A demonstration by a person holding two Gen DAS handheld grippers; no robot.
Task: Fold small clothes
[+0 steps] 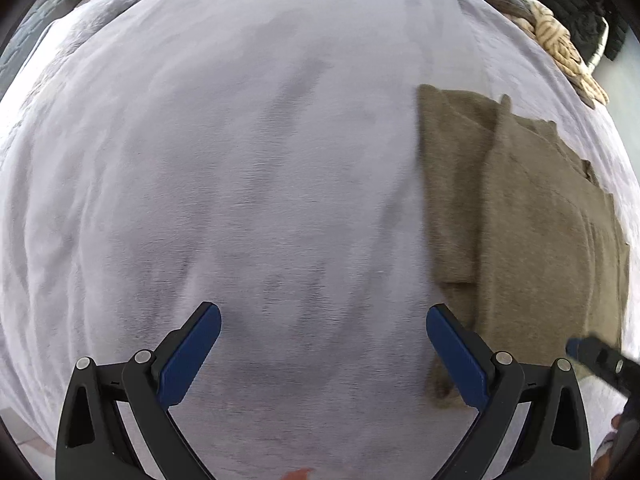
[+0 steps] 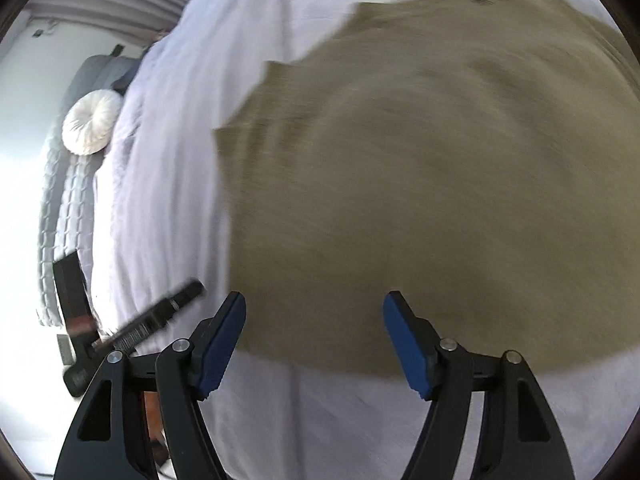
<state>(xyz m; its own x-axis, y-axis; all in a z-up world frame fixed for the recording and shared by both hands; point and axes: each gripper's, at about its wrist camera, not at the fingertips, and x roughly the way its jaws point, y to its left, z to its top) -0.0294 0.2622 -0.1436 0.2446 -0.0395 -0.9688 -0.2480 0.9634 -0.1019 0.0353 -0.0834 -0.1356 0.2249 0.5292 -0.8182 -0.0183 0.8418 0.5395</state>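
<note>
Olive-brown garment (image 1: 520, 220) lies flat, partly folded, on the bed (image 1: 240, 160). Left gripper (image 1: 323, 344) hangs left of the garment, right gripper (image 2: 315, 336) over its near hem; both jaws spread, empty, likely lining up the next fold.

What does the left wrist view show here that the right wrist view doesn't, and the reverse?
Only the left wrist view shows the tan patterned throw and dark clothes at the far edge. Only the right wrist view shows the grey quilted headboard. Both show the folded olive garment on the lilac blanket, the round white cushion, and both open claws, left and right.
</note>
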